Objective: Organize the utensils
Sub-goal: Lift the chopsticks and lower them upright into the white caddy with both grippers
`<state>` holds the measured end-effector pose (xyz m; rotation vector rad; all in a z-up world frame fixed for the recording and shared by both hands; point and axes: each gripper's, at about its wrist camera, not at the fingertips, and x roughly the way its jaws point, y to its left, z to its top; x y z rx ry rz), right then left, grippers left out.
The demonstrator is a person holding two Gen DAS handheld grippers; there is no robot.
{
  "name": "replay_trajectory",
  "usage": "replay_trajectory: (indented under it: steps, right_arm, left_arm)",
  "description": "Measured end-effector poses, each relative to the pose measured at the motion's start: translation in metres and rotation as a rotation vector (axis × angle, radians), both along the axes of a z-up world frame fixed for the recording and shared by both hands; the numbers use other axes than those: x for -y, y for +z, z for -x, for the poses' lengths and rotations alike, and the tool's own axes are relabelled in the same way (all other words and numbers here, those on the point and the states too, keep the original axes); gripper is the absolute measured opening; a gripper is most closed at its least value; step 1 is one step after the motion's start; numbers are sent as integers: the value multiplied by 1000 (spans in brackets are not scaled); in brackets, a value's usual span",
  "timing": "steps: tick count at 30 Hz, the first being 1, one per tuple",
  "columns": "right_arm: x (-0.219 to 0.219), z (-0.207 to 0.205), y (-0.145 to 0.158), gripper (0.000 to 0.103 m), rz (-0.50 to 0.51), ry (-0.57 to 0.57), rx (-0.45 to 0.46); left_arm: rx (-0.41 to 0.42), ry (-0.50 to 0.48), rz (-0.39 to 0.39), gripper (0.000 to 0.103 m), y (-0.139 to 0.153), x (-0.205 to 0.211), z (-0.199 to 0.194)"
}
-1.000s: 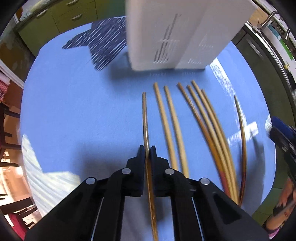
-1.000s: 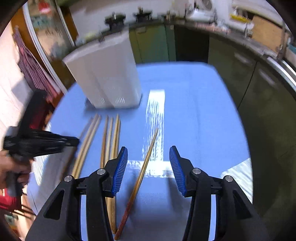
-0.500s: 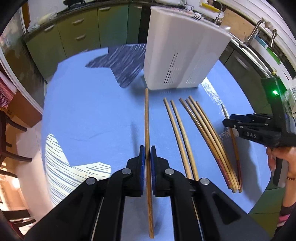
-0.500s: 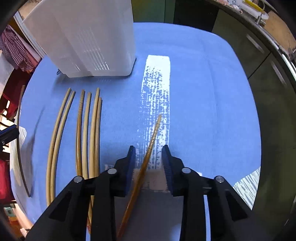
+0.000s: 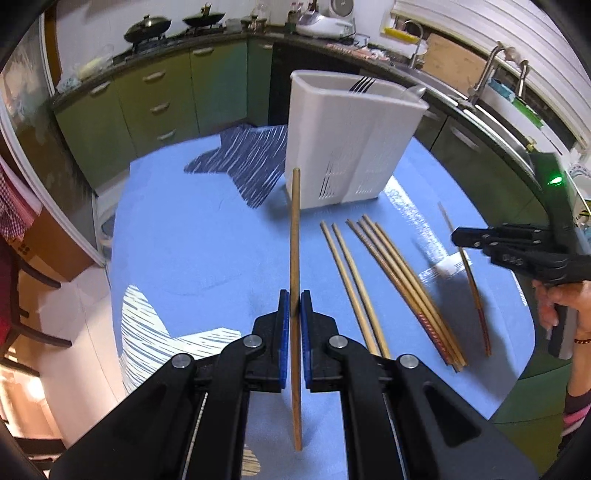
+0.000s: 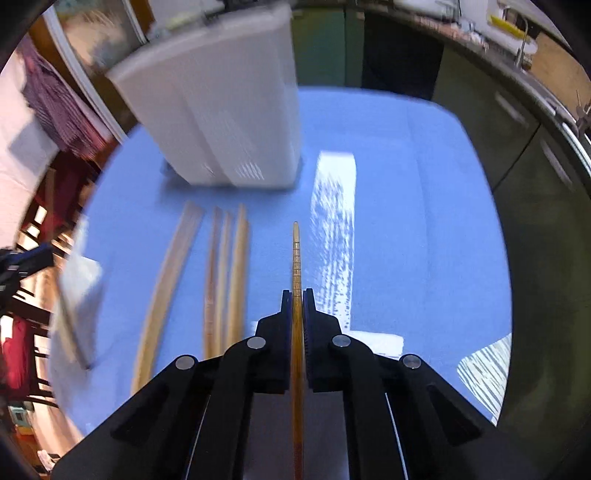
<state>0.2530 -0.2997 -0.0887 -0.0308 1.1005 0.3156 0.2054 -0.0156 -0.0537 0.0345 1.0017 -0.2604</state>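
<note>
A home kitchen: green cabinets (image 5: 159, 107), woks on a stove (image 5: 147, 31), sink tap (image 5: 487, 70).

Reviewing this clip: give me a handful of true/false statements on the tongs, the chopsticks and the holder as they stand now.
1. The left tongs are shut on a chopstick. True.
2. The right tongs hang open. False: they are shut on a ridged chopstick.
3. The white utensil holder lies tipped over. False: it stands upright.
4. A fork sticks out of the holder. True.
5. Loose chopsticks lie on the blue tablecloth. True.
</note>
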Motion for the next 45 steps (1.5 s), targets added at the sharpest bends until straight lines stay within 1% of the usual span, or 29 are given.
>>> replay_trajectory:
  steps: [3, 6, 11, 17, 23, 29, 32, 35, 38, 41, 44, 45]
  right_arm:
    - [8, 21, 33, 6, -52, 15, 83]
    - [12, 34, 63, 6, -88, 30, 142]
    - [24, 56, 91, 6, -126, 43, 200]
    - [26, 59, 111, 6, -145, 42, 245]
    - [28, 52, 128, 6, -153, 46, 277]
    - [30, 47, 138, 6, -145, 46, 290]
    - [33, 46, 140, 6, -146, 44, 293]
    - [37, 44, 138, 6, -145, 42, 291]
    - [41, 42, 134, 6, -141, 39, 288]
    - [46, 42, 132, 6, -144, 32, 285]
    - [51, 43, 133, 6, -149, 28, 288]
    - [52, 43, 134, 6, -151, 27, 291]
  left_arm:
    - [37, -19, 1, 6, 12, 2, 7]
    - [69, -35, -4, 6, 23, 4, 15]
    - [125, -59, -6, 6, 43, 8, 24]
    - [165, -78, 8, 6, 70, 15, 21]
    - [219, -106, 33, 6, 116, 26, 1]
    - [317, -122, 34, 6, 175, 45, -27]
    - [385, -106, 33, 6, 198, 53, -43]
    - [447, -82, 23, 6, 214, 60, -61]
    - [482, -65, 28, 6, 220, 65, -77]
    - [493, -54, 24, 6, 213, 69, -96]
    - [443, -46, 21, 6, 193, 71, -111]
    - [414, -45, 18, 6, 182, 72, -117]
